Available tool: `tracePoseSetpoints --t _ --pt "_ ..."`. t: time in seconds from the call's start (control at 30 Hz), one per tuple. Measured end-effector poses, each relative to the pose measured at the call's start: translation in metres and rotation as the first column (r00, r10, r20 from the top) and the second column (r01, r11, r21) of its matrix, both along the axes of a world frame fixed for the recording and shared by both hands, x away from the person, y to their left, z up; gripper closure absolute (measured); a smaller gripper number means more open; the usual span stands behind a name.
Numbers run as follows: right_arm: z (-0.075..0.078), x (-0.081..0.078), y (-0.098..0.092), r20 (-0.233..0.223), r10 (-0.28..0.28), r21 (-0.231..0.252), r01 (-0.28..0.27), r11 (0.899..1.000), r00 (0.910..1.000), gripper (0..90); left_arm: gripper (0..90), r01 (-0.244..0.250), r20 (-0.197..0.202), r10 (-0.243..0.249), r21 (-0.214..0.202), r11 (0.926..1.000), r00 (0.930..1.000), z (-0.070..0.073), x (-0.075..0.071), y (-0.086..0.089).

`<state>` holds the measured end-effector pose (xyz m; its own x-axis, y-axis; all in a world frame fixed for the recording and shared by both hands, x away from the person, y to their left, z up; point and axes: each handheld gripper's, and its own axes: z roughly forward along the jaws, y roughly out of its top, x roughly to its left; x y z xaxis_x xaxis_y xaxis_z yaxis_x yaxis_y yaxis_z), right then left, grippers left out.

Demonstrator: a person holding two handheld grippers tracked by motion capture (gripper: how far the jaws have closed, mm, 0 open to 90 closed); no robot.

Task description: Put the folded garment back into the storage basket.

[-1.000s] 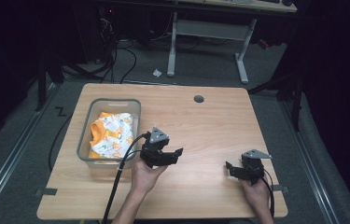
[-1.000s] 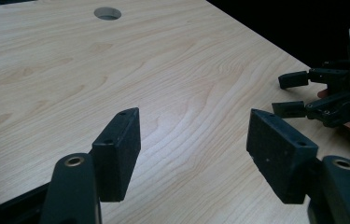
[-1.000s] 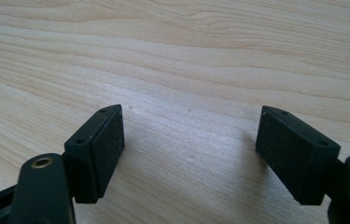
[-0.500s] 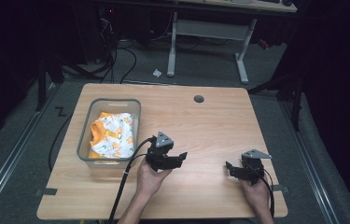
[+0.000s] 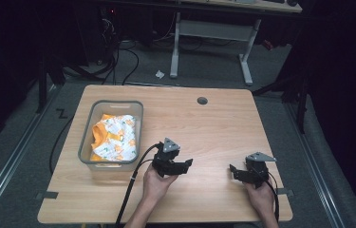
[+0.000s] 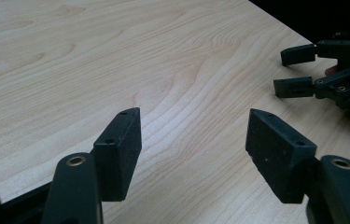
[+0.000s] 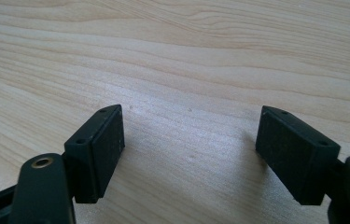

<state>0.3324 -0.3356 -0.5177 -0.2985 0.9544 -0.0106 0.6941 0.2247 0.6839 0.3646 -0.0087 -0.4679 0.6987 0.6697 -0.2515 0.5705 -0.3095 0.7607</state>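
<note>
Each hand holds a black gripper low over the wooden table [image 5: 213, 128]. My left gripper [image 5: 186, 164] is near the table's middle front, jaws pointing right, open with nothing between them [image 6: 193, 135]. My right gripper [image 5: 233, 171] sits at the front right, jaws pointing left toward the other one, also open and empty over bare wood [image 7: 191, 126]. The left gripper view shows the right gripper [image 6: 298, 70] farther off at its upper right. A clear plastic bin [image 5: 86, 137] at the table's left holds a crumpled orange and white cloth [image 5: 114, 137].
A round cable hole [image 5: 202, 100] is set in the table near its far edge. The left gripper's black cable [image 5: 130, 190] trails off the front edge. Beyond the table stand a white desk frame [image 5: 175, 42] and floor cables.
My left gripper has shifted a little to the right and sunk closer to the tabletop, away from the bin. The right gripper has stayed where it was.
</note>
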Motion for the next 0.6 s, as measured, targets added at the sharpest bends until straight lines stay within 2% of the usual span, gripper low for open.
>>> tracePoseSetpoints --t 0.6 --pt "0.000 0.000 0.000 0.000 0.000 0.000 0.000 1.000 1.0000 23.7 36.0 -0.038 -0.032 0.040 0.043 0.9984 0.9987 -0.025 -0.002 0.000"
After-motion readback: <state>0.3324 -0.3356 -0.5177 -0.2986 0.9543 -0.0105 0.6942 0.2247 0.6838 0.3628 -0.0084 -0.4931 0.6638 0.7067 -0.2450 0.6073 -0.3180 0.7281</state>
